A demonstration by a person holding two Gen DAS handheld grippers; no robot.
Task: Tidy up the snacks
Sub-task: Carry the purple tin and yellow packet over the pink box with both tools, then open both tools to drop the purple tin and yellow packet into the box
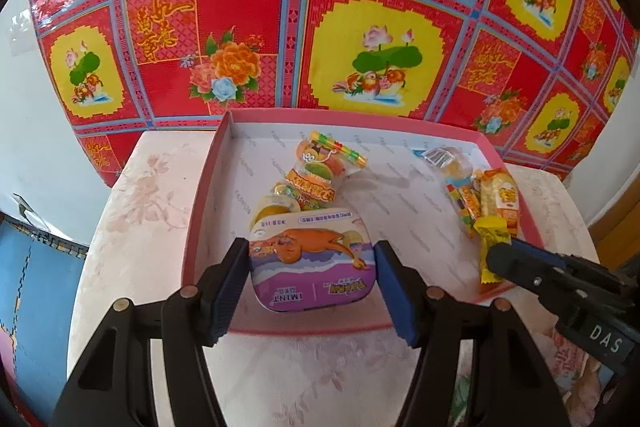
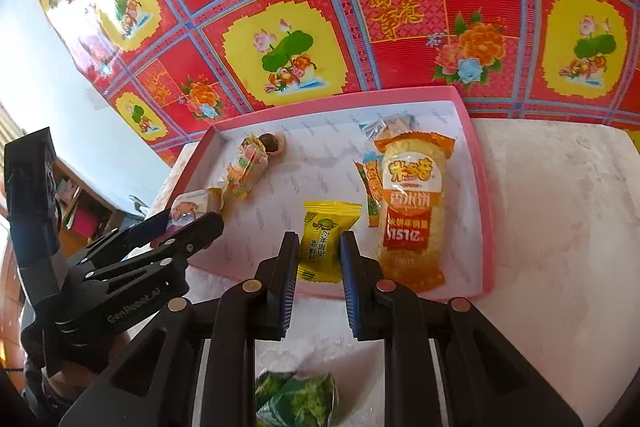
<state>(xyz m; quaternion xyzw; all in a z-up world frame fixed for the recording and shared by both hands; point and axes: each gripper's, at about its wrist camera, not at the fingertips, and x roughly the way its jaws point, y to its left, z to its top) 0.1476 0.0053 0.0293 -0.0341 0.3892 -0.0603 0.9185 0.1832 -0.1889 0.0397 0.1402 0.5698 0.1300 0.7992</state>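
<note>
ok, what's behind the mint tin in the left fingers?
Behind the mint tin, inside the pink tray: a yellow jelly cup and a clear bag of gummies. The tin covers their near parts and the tray floor beneath.

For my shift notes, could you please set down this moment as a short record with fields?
setting: pale table against a red patterned cloth
container: pink tray with a white floor
left gripper: shut on a purple mint tin, held over the tray's left part
right gripper: shut on a small yellow packet, over the tray's near edge
already in tray: bagged candies on the left, orange rice-cracker pack on the right
outside tray: green wrapper on the table, near the camera
</note>
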